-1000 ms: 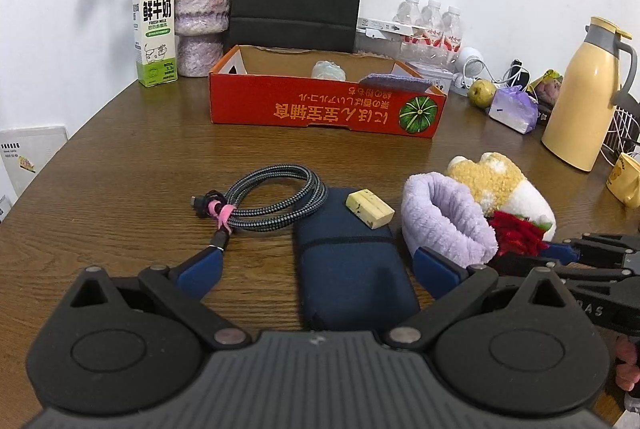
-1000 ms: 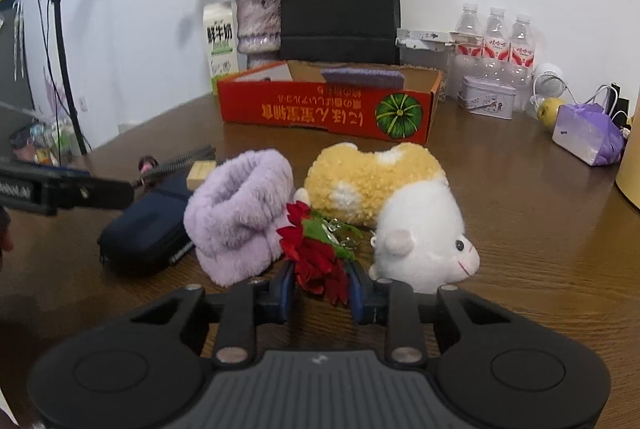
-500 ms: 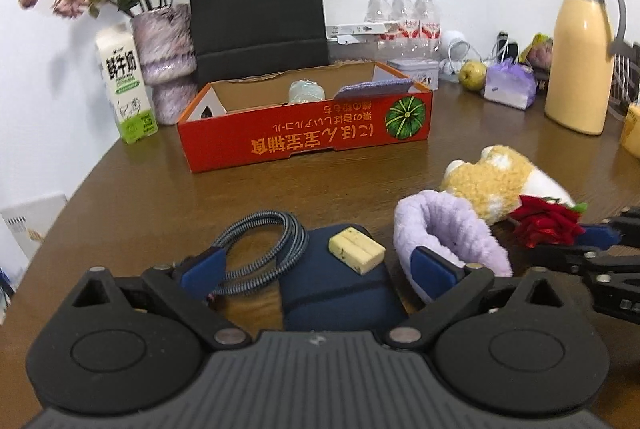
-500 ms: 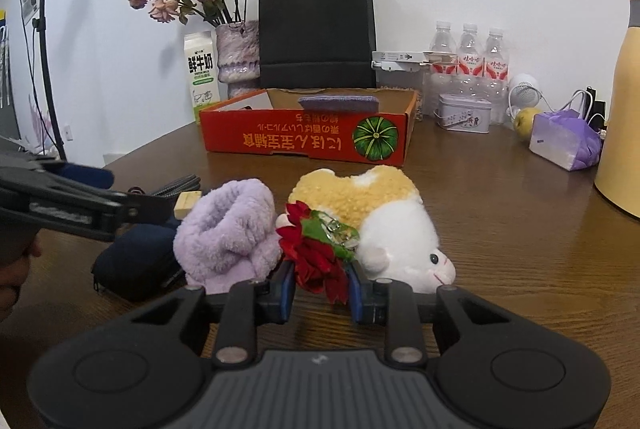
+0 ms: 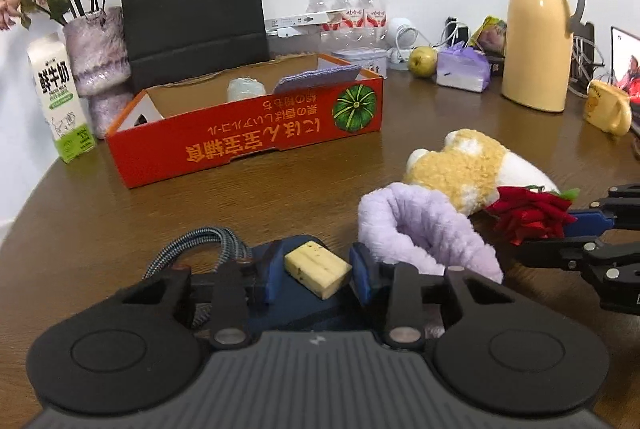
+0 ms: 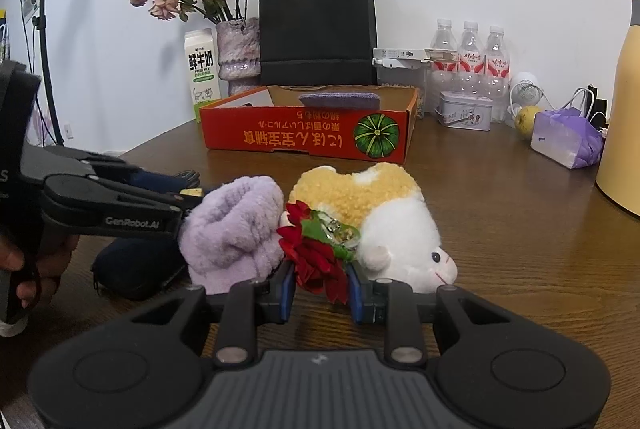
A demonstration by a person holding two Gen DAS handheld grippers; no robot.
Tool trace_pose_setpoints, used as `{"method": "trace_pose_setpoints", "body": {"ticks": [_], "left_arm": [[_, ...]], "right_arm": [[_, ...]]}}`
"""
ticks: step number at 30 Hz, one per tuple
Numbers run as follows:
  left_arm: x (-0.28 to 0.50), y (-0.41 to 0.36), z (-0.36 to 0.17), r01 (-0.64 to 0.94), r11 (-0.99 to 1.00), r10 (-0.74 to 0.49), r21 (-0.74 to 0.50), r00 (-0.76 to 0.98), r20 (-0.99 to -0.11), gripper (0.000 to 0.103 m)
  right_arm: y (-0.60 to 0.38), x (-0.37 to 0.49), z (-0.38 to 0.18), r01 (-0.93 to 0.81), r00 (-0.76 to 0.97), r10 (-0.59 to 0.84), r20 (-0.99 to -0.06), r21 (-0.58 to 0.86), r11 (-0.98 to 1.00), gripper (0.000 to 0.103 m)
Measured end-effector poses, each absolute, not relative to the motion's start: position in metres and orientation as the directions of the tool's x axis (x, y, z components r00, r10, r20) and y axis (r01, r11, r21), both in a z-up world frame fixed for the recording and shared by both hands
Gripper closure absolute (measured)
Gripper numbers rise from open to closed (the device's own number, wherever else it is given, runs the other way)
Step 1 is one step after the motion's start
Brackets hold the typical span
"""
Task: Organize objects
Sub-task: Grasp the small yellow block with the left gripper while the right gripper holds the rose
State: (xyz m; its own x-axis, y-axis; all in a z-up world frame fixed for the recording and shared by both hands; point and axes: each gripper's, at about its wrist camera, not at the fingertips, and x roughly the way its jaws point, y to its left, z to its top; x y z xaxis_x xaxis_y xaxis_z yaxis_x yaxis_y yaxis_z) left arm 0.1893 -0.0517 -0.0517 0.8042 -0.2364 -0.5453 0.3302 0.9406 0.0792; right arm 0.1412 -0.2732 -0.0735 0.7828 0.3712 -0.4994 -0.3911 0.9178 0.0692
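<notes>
Sitting across the back of the brown table (image 5: 280, 197), the long red cardboard box (image 5: 248, 145) lies well apart from both claws and open at the top, and I reckon everything loose in front is bound for it. Nearer, a dark blue pouch (image 5: 296, 309) lies flat under the left claw (image 5: 316, 271), with its long side running away from the claw toward the box. On top of that pouch rests the small pale yellow block (image 5: 318, 269), speckled like a wedge of cheese, lying slantwise right between the left claw's blue pads (image 5: 360, 273); the jaws are closing on it, though I can't tell that both pads press it yet. Just to its right sit a fluffy lilac roll (image 6: 236, 229) and a yellow-and-white plush sheep (image 6: 384, 221). The right claw (image 6: 320, 289) is clamped on a red cloth rose (image 6: 316, 253) lying against the sheep.
</notes>
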Motion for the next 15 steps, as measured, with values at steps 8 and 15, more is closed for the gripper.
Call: {"method": "trace_pose_setpoints", "body": {"ticks": [8,15], "left_arm": [[0.183,-0.043,-0.053,0.292,0.955,-0.229,0.045,0.827,-0.513,0.067],[0.173,-0.033,-0.046,0.244,0.97,-0.215,-0.001,0.852,-0.477,0.067]], "right_arm": [[-0.273,0.142,-0.074,-0.386,0.782,0.365,-0.505,0.066,0.92,0.077],[-0.273,0.142,-0.073,-0.376,0.791,0.355,-0.498,0.063,0.925,0.077]]}}
